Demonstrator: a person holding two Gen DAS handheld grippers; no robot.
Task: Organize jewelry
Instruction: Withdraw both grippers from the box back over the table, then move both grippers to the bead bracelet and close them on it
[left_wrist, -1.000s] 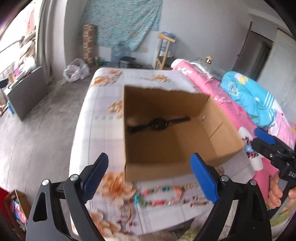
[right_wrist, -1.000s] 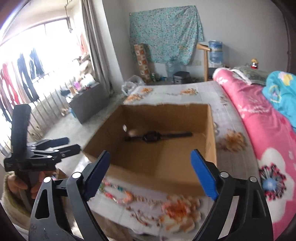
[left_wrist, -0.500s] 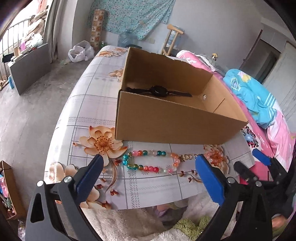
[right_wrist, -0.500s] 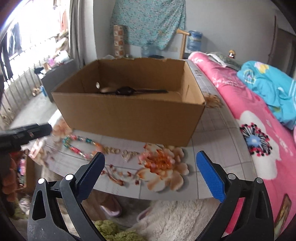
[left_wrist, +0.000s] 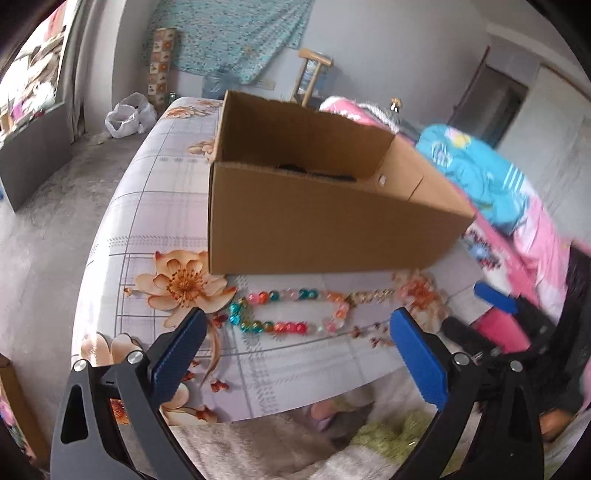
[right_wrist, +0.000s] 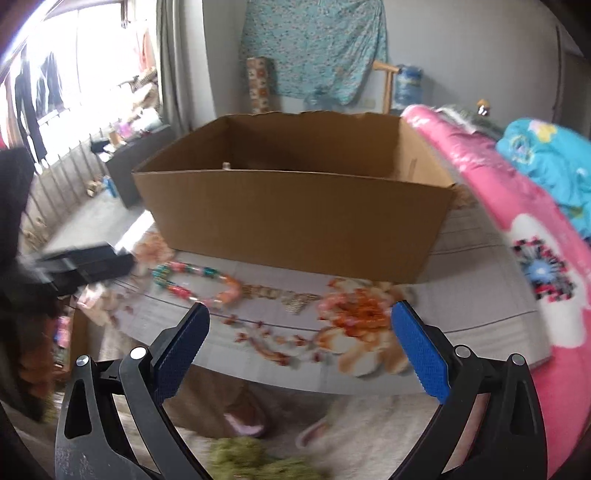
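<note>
A colourful bead necklace (left_wrist: 291, 312) lies on the flowered tablecloth in front of a brown cardboard box (left_wrist: 325, 229); it also shows in the right wrist view (right_wrist: 199, 282). A black watch (left_wrist: 314, 170) is just visible inside the box. My left gripper (left_wrist: 295, 350) is open and empty, low over the table's near edge, just short of the necklace. My right gripper (right_wrist: 299, 345) is open and empty at the near edge, right of the necklace. The box shows in the right wrist view (right_wrist: 295, 221) too. Each gripper appears in the other's view (left_wrist: 495, 325) (right_wrist: 74, 266).
The table (left_wrist: 122, 206) carries a flowered cloth. A pink bed with a blue blanket (left_wrist: 480, 177) runs along the right. Fluffy rugs and slippers (right_wrist: 243, 417) lie on the floor below the table edge. A grey cabinet (left_wrist: 26, 158) stands at the left.
Both grippers have dropped from above the box to table level and moved closer to the necklace. The watch inside the box is now mostly hidden by the box's front wall.
</note>
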